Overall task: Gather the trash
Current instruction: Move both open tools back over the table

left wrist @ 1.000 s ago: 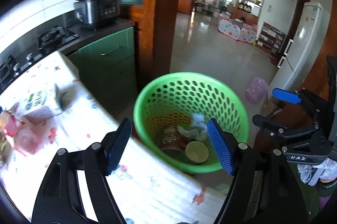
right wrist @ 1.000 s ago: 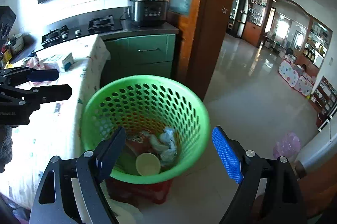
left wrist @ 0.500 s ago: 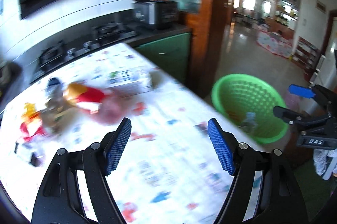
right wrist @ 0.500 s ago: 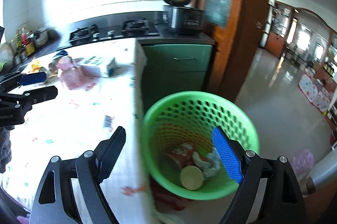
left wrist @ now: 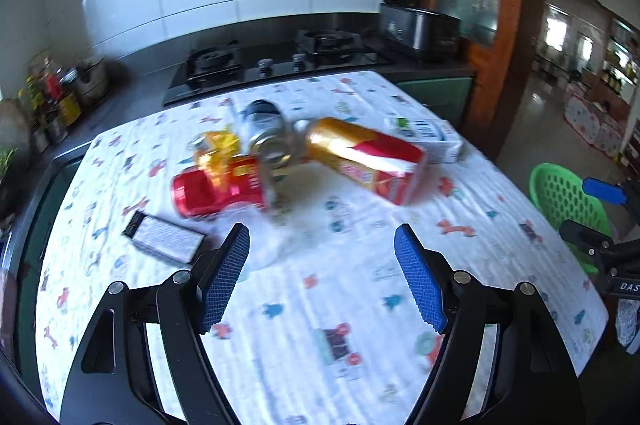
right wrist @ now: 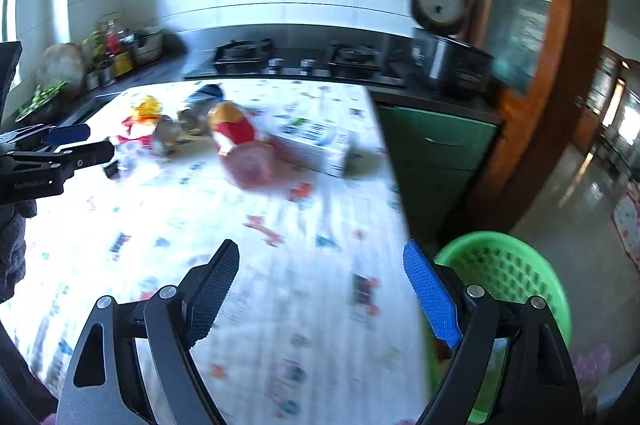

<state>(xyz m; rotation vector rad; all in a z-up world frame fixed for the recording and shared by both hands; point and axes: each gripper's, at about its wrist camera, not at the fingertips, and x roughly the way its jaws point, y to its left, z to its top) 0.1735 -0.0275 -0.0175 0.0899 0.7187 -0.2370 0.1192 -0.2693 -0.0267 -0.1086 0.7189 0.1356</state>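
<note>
Left gripper (left wrist: 322, 275): lower centre of the left wrist view, jaws spread wide, nothing between the pads, only patterned cloth below. It also shows at the left edge of the right wrist view.

Table (left wrist: 520, 249): fills the middle of both views, covered in a white cloth with small coloured prints.

Flat dark-edged packet (left wrist: 164, 240): left of centre in the left wrist view, lying flat, just ahead of the left finger.

Red can (left wrist: 218, 190): on its side, centre-left, a crumpled yellow wrapper (left wrist: 218, 145) touching its top.

Dark can (left wrist: 266, 123): behind the red can, on its side, open end toward the camera.

Gold-and-red carton (left wrist: 366, 159): centre-right, lying tilted, its neck beside the dark can.

White box (left wrist: 430, 139): just behind the carton, near the table's far right edge.

Green basket (right wrist: 516, 277): lower right of the right wrist view, off the table edge, partly behind the blue pad; contents not visible.

Right gripper (right wrist: 322, 299): lower centre of its own view, jaws wide apart, holding nothing; also visible at the right edge of the left wrist view.

Background: stove (left wrist: 280, 59) and rice cooker (left wrist: 416, 21) along the top.
</note>
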